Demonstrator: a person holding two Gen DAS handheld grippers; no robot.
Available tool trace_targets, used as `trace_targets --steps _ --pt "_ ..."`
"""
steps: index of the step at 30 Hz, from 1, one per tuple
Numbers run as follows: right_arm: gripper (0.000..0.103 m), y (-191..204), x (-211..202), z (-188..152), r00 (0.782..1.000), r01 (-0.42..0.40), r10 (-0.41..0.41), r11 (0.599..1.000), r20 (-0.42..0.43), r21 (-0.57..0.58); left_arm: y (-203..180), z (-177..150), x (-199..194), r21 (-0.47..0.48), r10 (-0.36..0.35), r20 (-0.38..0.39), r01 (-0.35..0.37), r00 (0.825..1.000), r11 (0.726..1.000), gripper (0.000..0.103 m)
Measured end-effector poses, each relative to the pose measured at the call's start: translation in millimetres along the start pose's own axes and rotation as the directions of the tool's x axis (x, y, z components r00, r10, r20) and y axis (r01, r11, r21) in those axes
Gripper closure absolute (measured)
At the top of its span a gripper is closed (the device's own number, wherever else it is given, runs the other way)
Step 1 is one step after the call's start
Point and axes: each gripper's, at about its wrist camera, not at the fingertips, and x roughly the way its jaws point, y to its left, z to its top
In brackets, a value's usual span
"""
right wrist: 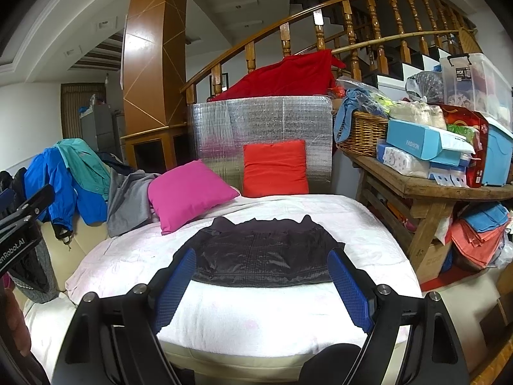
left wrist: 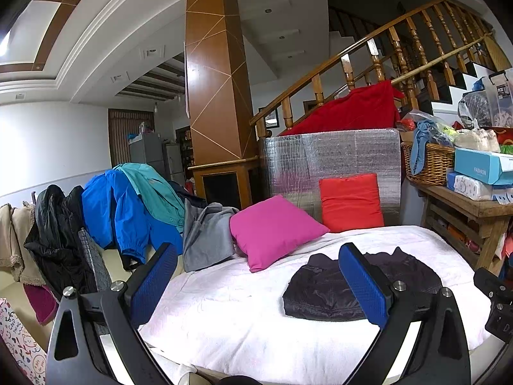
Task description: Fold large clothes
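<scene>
A dark quilted jacket [right wrist: 263, 253] lies folded into a flat rectangle on the white-covered bed [right wrist: 256, 314]; in the left wrist view the same jacket [left wrist: 323, 292] sits right of centre. My right gripper [right wrist: 261, 288] hovers just short of the jacket's near edge, open, with nothing between its blue pads. My left gripper [left wrist: 256, 285] is open too, held over the bed left of the jacket; its right finger [left wrist: 365, 288] hides part of the garment. More clothes hang over the sofa back at left: a blue jacket [left wrist: 125, 211], a teal shirt [left wrist: 154, 189], a grey garment [left wrist: 205, 234] and a black coat [left wrist: 54, 237].
A pink pillow [left wrist: 272, 227] and a red pillow [left wrist: 351, 202] lean at the bed's far side against a silver foil panel [right wrist: 263, 122]. A wooden table [right wrist: 433, 189] with a wicker basket [right wrist: 362, 134] and boxes stands right. Folded towels [right wrist: 481, 234] lie under it.
</scene>
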Motion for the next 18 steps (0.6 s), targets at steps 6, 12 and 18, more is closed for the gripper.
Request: trace_targets --steps 6,12,18 --pt "0.016 2.6 3.2 0.4 1.0 0.004 -0.004 1.0 -0.001 -0.005 -1.4 0.3 0.1 -0.002 0.003 -0.003 -0.003 1.0 1.0 0.003" --pt "0.016 4.1 8.5 2.0 1.0 0.013 -0.013 1.0 -0.011 -0.003 -2.0 2.7 6.0 -0.007 0.002 -0.011 -0.003 1.0 1.0 0.003" --pt "0.016 3.9 9.2 4.3 1.0 0.018 -0.018 1.0 -0.005 -0.006 -5.3 4.4 7.8 -0.003 0.002 -0.011 -0.002 1.0 1.0 0.003"
